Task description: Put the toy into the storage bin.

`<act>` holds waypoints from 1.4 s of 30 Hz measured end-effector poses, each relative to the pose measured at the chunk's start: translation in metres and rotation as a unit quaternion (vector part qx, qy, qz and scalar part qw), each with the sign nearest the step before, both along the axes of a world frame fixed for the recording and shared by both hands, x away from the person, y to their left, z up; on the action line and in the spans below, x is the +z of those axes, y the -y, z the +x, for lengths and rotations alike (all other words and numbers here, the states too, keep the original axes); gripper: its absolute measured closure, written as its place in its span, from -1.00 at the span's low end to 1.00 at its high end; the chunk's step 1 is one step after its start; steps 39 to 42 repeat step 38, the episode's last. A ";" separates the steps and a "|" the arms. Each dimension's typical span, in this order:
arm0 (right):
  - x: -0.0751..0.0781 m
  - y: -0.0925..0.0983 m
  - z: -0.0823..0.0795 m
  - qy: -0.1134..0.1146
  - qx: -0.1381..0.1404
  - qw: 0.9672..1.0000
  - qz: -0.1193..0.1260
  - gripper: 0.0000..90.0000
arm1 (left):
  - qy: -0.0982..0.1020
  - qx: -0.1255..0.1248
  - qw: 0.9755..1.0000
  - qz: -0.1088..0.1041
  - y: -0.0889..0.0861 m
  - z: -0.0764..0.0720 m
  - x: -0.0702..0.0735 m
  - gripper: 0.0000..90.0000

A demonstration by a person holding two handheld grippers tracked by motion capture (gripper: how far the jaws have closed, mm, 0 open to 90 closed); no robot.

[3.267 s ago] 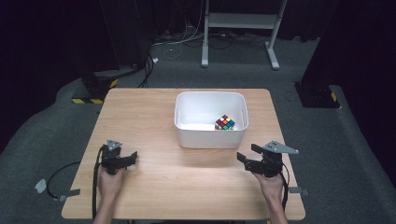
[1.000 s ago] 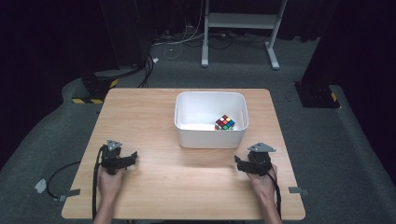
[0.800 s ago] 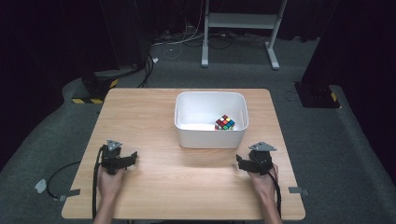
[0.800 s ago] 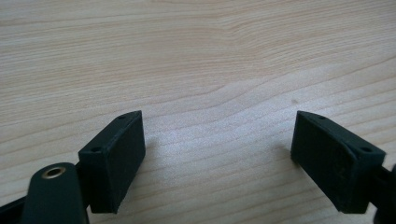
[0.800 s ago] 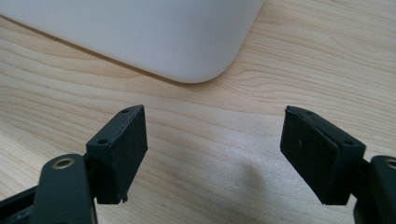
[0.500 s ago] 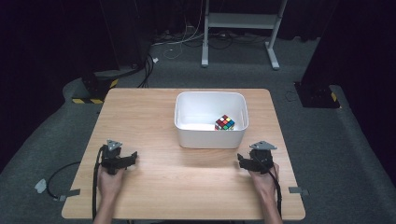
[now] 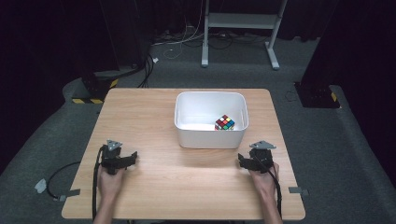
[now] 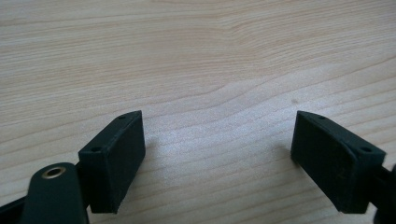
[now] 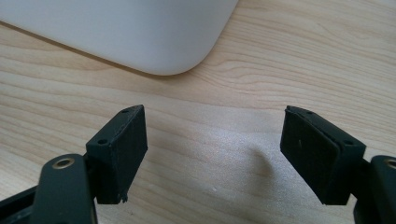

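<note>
- I'm resting my left gripper (image 7: 132, 157) on the pale wooden table (image 7: 154, 116), its jaws standing wide apart with nothing but bare wood grain between them, parked and waiting.
- My right gripper (image 7: 241, 161) is sitting low on the wood too, jaws spread wide and gripping nothing.
- Just ahead of my right fingers (image 9: 122, 149) I'm seeing the rounded corner of the white plastic tub (image 9: 140, 32), apart from them, not touching.
- The multicoloured puzzle cube (image 7: 224, 122) is lying inside that tub, beyond my right fingertips, against its near right corner.
- I'm judging the right gripper better placed to go in over the rim.
</note>
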State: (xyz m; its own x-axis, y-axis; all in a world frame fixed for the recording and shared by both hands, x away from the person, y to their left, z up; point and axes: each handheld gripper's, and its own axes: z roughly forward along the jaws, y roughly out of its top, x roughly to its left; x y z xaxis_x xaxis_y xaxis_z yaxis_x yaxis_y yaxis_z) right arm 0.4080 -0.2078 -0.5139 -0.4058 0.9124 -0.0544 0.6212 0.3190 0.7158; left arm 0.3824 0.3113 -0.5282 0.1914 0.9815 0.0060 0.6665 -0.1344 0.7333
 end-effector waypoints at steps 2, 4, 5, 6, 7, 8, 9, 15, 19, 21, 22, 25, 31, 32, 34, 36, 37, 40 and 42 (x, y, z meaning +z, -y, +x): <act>-0.002 0.000 0.001 -0.002 0.000 1.000 -0.004 -0.49 | 0.000 0.000 1.000 0.000 0.000 0.000 0.000 -0.60; -0.003 -0.001 0.001 -0.005 -0.002 1.000 -0.004 -0.49 | 0.000 0.000 1.000 0.000 0.000 0.000 0.000 -0.60; -0.004 -0.001 0.002 -0.006 -0.001 1.000 -0.004 -0.49 | 0.000 0.000 1.000 0.000 0.000 0.000 0.000 -0.60; -0.004 -0.001 0.002 -0.007 -0.001 1.000 -0.006 -0.49 | 0.000 0.000 1.000 0.000 0.000 0.000 0.000 -0.60; -0.004 -0.001 0.002 -0.007 -0.003 1.000 -0.008 -0.49 | 0.000 0.000 1.000 0.000 0.000 0.000 0.000 -0.60; -0.005 0.000 0.002 -0.006 -0.002 1.000 -0.007 -0.49 | 0.000 0.000 1.000 0.000 0.000 0.000 0.000 -0.60; -0.005 0.000 0.002 -0.007 -0.004 1.000 -0.005 -0.49 | 0.000 0.000 1.000 0.000 0.000 0.000 0.000 -0.60; -0.009 0.003 0.003 -0.011 -0.005 1.000 0.010 -0.51 | 0.000 0.000 1.000 0.000 0.000 0.000 0.000 -0.60; -0.010 0.006 0.005 -0.009 0.003 1.000 0.016 -0.54 | 0.000 0.000 1.000 -0.001 0.000 0.000 0.000 -0.60; -0.010 0.006 0.005 -0.009 0.003 1.000 0.016 -0.54 | 0.000 0.000 1.000 0.000 0.000 0.000 0.000 -0.60; -0.010 0.006 0.005 -0.009 0.003 1.000 0.015 -0.54 | 0.000 0.000 1.000 -0.001 0.000 0.000 0.000 -0.60; -0.010 0.006 0.005 -0.009 0.003 1.000 0.016 -0.54 | 0.000 0.001 1.000 -0.001 0.000 0.000 0.000 -0.60; -0.010 0.006 0.006 -0.009 0.005 1.000 0.016 -0.54 | 0.000 0.000 1.000 0.000 0.000 0.000 0.000 -0.60; -0.010 0.006 0.006 -0.009 0.005 1.000 0.016 -0.54 | 0.000 0.000 1.000 0.000 0.000 0.000 0.000 -0.61; -0.010 0.006 0.006 -0.009 0.005 1.000 0.016 -0.54 | 0.000 0.001 1.000 -0.001 0.000 0.000 0.000 -0.60; -0.010 0.006 0.006 -0.009 0.004 1.000 0.016 -0.54 | 0.000 0.001 1.000 -0.001 0.000 0.000 0.000 -0.61; -0.010 0.006 0.006 -0.009 0.004 1.000 0.016 -0.55 | 0.000 0.001 1.000 -0.001 0.000 0.000 0.000 -0.60; -0.010 0.006 0.006 -0.009 0.003 1.000 0.016 -0.56 | 0.000 0.001 1.000 -0.001 0.000 0.000 0.000 -0.60; -0.010 0.006 0.006 -0.009 0.003 1.000 0.016 -0.56 | 0.000 0.001 1.000 -0.001 0.000 0.000 0.000 -0.60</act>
